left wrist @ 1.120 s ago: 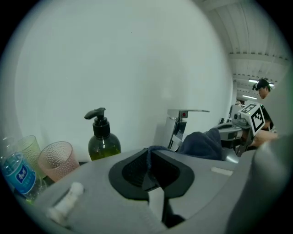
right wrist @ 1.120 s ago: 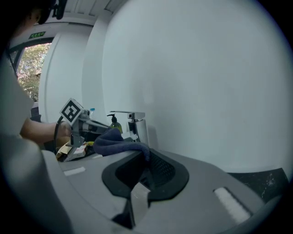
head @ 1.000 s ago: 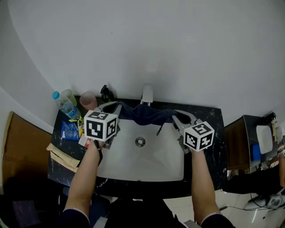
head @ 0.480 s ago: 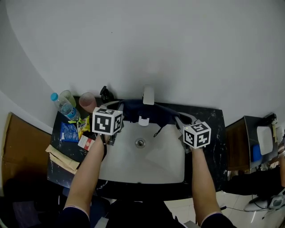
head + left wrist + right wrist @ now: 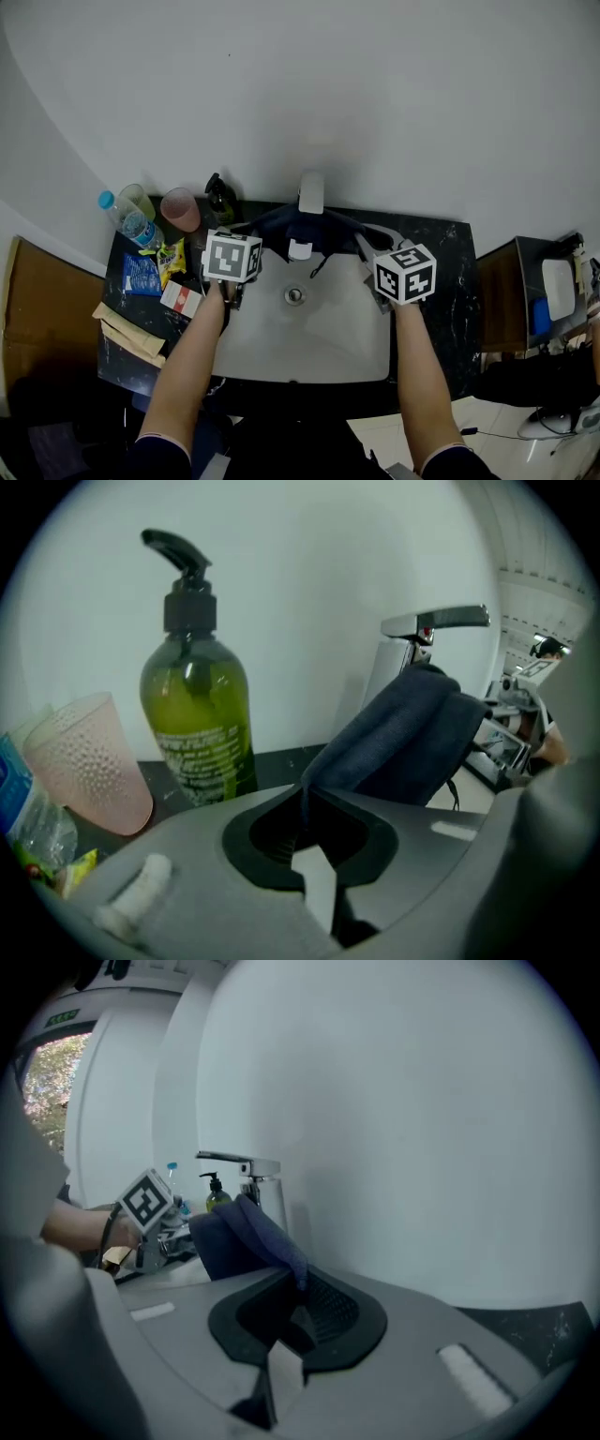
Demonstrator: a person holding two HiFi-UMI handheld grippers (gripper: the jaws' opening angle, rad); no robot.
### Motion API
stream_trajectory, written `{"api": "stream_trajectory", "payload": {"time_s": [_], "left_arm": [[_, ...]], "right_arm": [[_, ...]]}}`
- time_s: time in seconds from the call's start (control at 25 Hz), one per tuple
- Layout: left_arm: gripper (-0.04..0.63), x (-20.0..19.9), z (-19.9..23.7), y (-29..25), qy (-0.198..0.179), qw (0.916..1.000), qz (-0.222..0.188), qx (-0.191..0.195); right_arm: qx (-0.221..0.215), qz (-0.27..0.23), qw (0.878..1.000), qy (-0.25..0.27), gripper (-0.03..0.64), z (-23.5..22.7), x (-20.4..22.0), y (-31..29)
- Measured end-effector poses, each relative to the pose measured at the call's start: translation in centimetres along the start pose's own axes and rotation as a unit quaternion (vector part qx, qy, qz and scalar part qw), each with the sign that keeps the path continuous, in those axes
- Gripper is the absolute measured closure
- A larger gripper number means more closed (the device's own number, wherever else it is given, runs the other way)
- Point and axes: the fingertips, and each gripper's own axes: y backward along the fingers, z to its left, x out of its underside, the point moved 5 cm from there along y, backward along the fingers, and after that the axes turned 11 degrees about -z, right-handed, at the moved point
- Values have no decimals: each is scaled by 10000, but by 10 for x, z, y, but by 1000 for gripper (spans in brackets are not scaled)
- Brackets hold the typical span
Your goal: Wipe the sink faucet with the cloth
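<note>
A dark blue cloth (image 5: 305, 228) lies draped over the chrome faucet (image 5: 310, 191), behind the spout's white tip (image 5: 300, 248). It is stretched between both grippers. My left gripper (image 5: 246, 232) is shut on the cloth's left end, pinched at the jaws (image 5: 305, 794). In the left gripper view the cloth (image 5: 403, 742) hangs over the faucet (image 5: 436, 622). My right gripper (image 5: 367, 244) is shut on the right end. In the right gripper view the cloth (image 5: 248, 1232) runs from the gripper (image 5: 298, 1288) to the faucet (image 5: 239, 1164).
The white sink basin (image 5: 309, 337) with its drain (image 5: 295, 296) lies below the faucet. On the black counter to the left stand a green soap bottle (image 5: 195, 714), a pink cup (image 5: 180, 209), a water bottle (image 5: 127, 217) and small packets (image 5: 150, 272). A white wall rises close behind.
Both grippers have come down and drawn in toward the faucet. The cloth, held stretched above the spout before, now lies over it, and the spout's tip shows below it.
</note>
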Motion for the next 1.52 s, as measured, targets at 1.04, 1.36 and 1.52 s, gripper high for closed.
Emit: {"api": "stream_trajectory", "payload": {"time_s": [1.04,1.36,1.52], "left_arm": [[583,36,-16,19,-81,9998,169,119],[581,2,-27,30,-46,9986,-416,319],[581,-13,-41,32,-80,9972,-620,408]], "right_arm": [[238,56,9994,-226,588,9,0,0],[439,504,9970,-400,588,-5,49,16],[536,578,9962,-368,588,-9,55,29]]}}
